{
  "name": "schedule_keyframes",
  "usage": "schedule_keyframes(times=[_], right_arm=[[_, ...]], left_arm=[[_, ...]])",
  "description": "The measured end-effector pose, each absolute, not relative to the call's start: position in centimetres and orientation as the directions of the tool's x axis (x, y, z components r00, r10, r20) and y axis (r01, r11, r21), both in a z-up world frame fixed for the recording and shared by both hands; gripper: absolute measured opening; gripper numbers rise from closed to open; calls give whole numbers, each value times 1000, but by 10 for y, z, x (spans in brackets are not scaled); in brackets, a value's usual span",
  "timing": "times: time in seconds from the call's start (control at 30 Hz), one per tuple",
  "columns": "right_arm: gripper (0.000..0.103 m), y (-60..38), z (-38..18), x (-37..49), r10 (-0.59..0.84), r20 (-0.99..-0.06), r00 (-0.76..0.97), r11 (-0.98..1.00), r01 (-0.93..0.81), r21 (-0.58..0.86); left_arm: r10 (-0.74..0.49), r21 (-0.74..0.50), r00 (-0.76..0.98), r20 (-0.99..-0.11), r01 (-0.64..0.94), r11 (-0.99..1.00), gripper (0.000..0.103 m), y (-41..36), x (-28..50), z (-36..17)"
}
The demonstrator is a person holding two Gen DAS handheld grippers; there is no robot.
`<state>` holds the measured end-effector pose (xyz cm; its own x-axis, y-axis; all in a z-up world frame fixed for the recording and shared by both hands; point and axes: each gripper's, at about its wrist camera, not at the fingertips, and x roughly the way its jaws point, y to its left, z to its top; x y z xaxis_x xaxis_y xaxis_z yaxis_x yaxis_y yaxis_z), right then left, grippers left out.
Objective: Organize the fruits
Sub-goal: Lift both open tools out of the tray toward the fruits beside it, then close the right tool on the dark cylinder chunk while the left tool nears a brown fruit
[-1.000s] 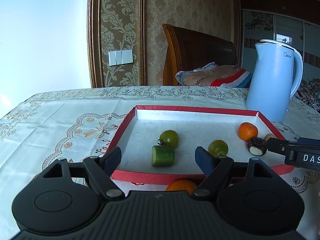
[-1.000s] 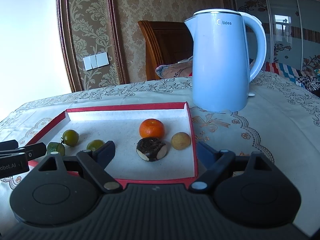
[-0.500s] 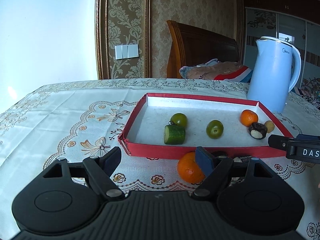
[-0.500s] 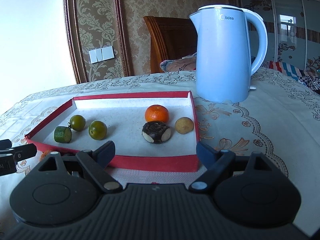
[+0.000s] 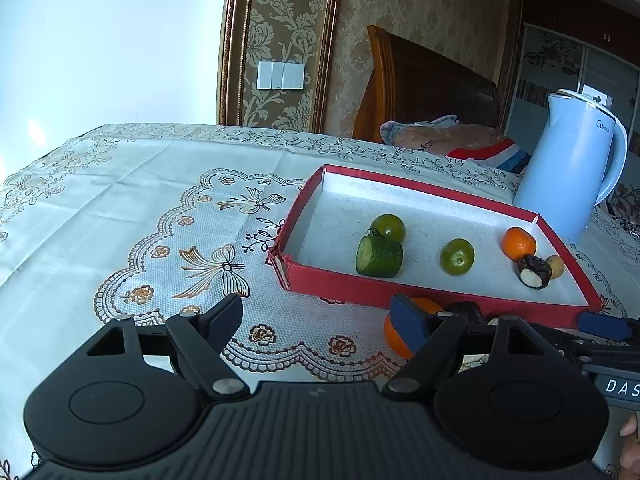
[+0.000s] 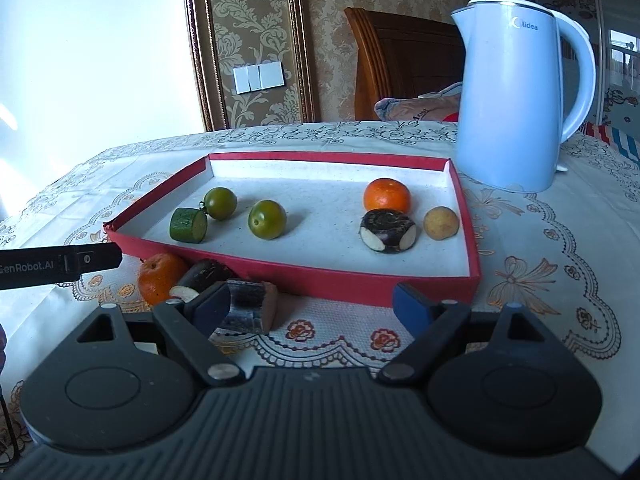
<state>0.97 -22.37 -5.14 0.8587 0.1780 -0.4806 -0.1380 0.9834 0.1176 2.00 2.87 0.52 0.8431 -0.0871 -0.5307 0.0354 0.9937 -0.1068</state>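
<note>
Left wrist view: the left gripper (image 5: 320,320) hangs over the desk (image 5: 120,208) with its fingers spread and nothing between them — an orange (image 5: 394,338) sits behind the right finger, outside the red tray (image 5: 400,288), which holds the other fruits.

Right wrist view: the right gripper (image 6: 308,306) is likewise released. A dark cut piece (image 6: 250,312) lies beside its left finger; the kettle (image 6: 516,96) stands behind the tray (image 6: 360,280).

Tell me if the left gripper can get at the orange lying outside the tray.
Probably yes. The orange lies on the cloth before the tray, just ahead of the open left gripper, with nothing between them; it sits toward one finger, so a small sideways shift helps.
</note>
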Motion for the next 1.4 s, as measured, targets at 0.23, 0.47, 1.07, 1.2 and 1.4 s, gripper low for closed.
schedule_keyframes(times=[0.23,0.47,1.07,1.2,1.4], right_arm=[[87,-214,-54,19,186,-510,840,982,-147,117],[79,-210,-55,20,216,-523,824,976,-178,122],[39,-203,-56,14,237,-526,817,970,-225,87],[39,-225,-53,12,178,-505,845,984,-143,108],[39,-241,-53,6,139,-491,860,988,-89,124]], left_arm=[[-88,-112,837,-540,32,993,81,29,22,4],[-91,-111,839,-537,36,993,81,28,20,5],[-97,-104,843,-528,49,993,81,25,18,6],[-120,-96,847,-519,82,992,81,20,14,6],[-217,-111,813,-540,187,976,81,9,2,3]])
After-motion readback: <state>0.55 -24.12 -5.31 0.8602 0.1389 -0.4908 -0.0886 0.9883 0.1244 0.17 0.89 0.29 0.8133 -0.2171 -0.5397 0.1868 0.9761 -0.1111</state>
